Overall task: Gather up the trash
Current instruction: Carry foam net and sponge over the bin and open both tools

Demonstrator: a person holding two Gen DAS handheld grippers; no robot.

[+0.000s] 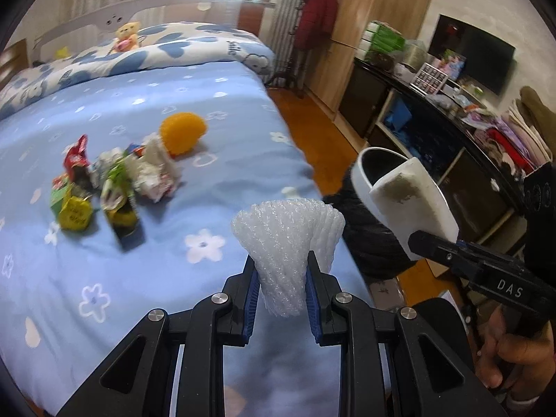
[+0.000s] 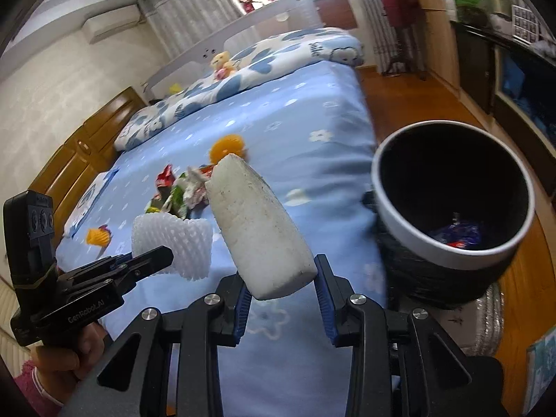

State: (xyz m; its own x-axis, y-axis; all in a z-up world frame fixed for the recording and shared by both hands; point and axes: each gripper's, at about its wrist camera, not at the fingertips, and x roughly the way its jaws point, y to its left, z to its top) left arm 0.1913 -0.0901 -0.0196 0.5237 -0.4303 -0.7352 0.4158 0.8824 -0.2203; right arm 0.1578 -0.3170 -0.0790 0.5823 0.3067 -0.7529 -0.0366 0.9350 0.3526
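White foam net (image 1: 288, 239), blue flowered bedsheet (image 1: 156, 278)

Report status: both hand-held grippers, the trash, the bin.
Left hand-held gripper shut on foam net. Right hand-held gripper shut on foam block. Bin beside bed, mouth unobstructed.

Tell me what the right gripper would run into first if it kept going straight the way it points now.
Probably the blue bedsheet. The right gripper, shut on a white foam block, points down over the bed; the wrapper pile lies left of that line and the trash bin right of it. Depth is uncertain.
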